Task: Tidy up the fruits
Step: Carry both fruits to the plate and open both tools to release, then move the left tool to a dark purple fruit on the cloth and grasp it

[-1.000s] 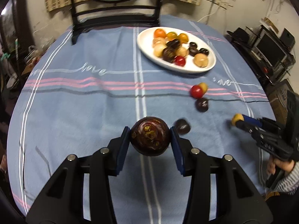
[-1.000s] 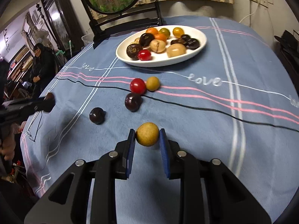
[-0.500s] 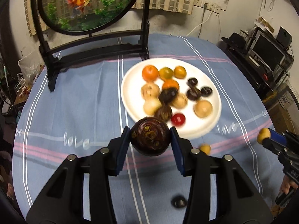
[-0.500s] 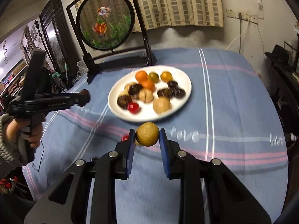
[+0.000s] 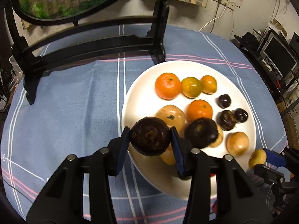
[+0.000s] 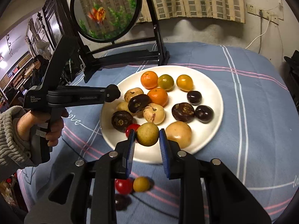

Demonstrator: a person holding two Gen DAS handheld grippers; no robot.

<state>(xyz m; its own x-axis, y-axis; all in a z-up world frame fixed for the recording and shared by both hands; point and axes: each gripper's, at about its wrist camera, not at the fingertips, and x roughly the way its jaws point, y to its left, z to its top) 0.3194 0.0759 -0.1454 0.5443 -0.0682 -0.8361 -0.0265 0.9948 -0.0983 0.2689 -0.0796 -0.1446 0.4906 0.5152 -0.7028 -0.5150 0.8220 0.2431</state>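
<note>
Left tool (image 5: pixel 150 137) clamping dark fruit (image 5: pixel 150 136); right tool (image 6: pixel 147 137) clamping yellow fruit (image 6: pixel 147 136).

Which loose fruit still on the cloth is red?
The red cherry tomato, left of the yellow fruit and above the dark fruit, the only red one off the plate.

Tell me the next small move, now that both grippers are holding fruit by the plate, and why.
Probably lower the right gripper slightly and release its yellow fruit onto the white plate: it hangs over the plate's bare near edge. The left gripper, with its dark fruit, sits above piled fruit.
</note>
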